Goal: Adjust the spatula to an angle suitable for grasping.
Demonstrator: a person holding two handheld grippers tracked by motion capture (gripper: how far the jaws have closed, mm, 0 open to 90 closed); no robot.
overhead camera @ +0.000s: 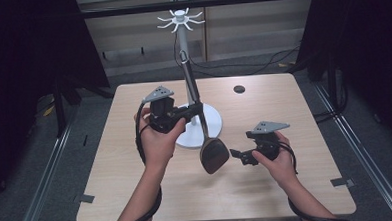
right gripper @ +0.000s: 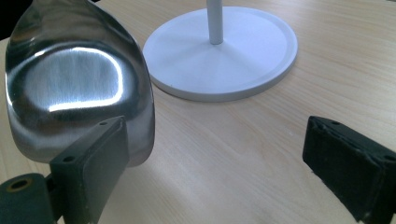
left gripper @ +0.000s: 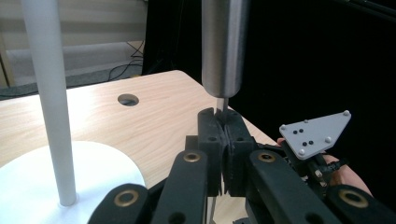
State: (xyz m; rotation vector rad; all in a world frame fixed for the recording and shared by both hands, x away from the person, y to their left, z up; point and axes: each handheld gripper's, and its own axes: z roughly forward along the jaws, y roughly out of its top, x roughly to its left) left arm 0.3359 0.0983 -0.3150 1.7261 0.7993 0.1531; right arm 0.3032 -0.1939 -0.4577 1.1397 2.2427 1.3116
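Nearest you, your right hand-held gripper (right gripper: 215,158) stands with jaws wide apart and empty, just beside the polished bowl of the metal ladle (overhead camera: 214,154). Your left hand-held gripper (left gripper: 224,140) is clamped on the ladle's thin flat neck below its round steel handle (left gripper: 222,46), holding it upright above the tabletop (overhead camera: 264,107), near the white stand (overhead camera: 183,46). Judge the ladle rigid, fairly heavy at the bowl and slippery; grip the flat neck, not the smooth handle. No brand, label or writing is legible.
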